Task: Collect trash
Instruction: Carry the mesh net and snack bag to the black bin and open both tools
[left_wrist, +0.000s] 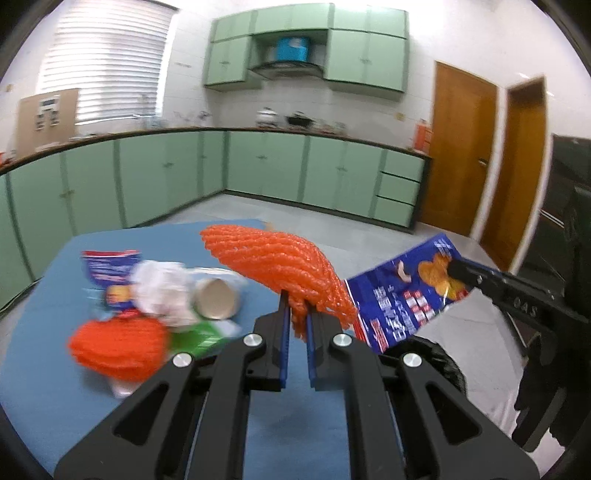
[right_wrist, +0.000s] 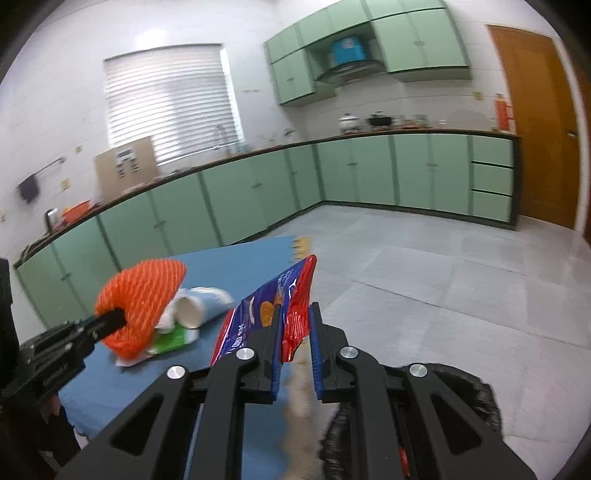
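Observation:
My left gripper is shut on the lower end of an orange foam net, lifted above the blue table. My right gripper is shut on a blue and red snack bag, also held in the air. From the left wrist view the right gripper pinches that snack bag at its top right. The right wrist view shows the left gripper at the left with the orange net.
More trash lies on the table: a second orange net, crumpled white paper, a tipped paper cup, a green wrapper, a blue packet. A black bin bag's rim sits below the right gripper. Green cabinets line the walls.

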